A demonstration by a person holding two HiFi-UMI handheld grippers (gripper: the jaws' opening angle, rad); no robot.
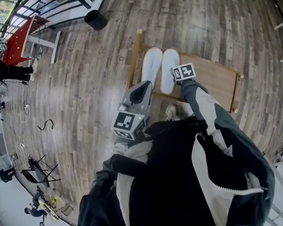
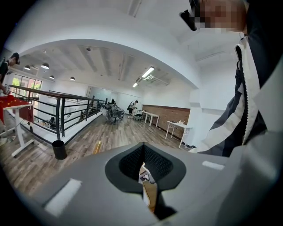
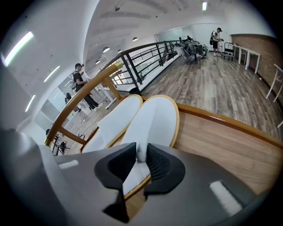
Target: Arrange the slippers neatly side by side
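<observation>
Left hand-held gripper (image 1: 143, 88), jaws pressed together and empty, near the left corner of the wooden worktop (image 1: 213, 78). Left slipper (image 1: 151, 64) and right slipper (image 1: 170, 69), both white, lie side by side on it. Right hand-held gripper (image 3: 140, 155) pinches the right slipper's upper.

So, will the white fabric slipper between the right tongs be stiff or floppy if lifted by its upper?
Probably floppy on top: the white fabric slipper has its upper bunched into a thin ridge between the right tongs. Likely light: its sole looks thin and flat. It may slide rather than tip on the smooth wooden board.
</observation>
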